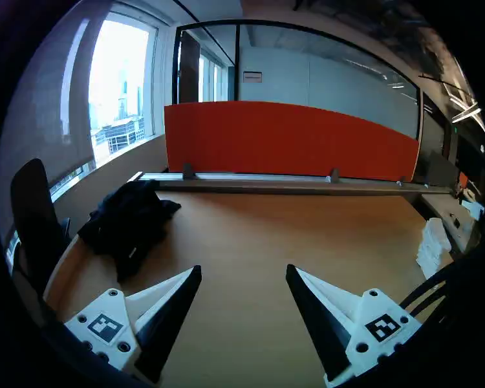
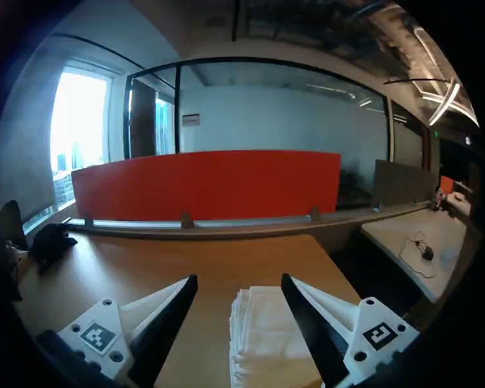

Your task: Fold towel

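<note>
Both views look low across the bench (image 1: 255, 239) toward the red divider (image 1: 288, 139); my right gripper view sits farther right, close over the towel stack (image 2: 263, 336).

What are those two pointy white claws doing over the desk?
A person holds two grippers above a wooden desk. The left gripper and the right gripper are both open and hold nothing. A stack of white towels lies just ahead of the right gripper, near the desk's edge. A dark bundle of cloth sits toward the window. No towel is picked up yet.
</note>
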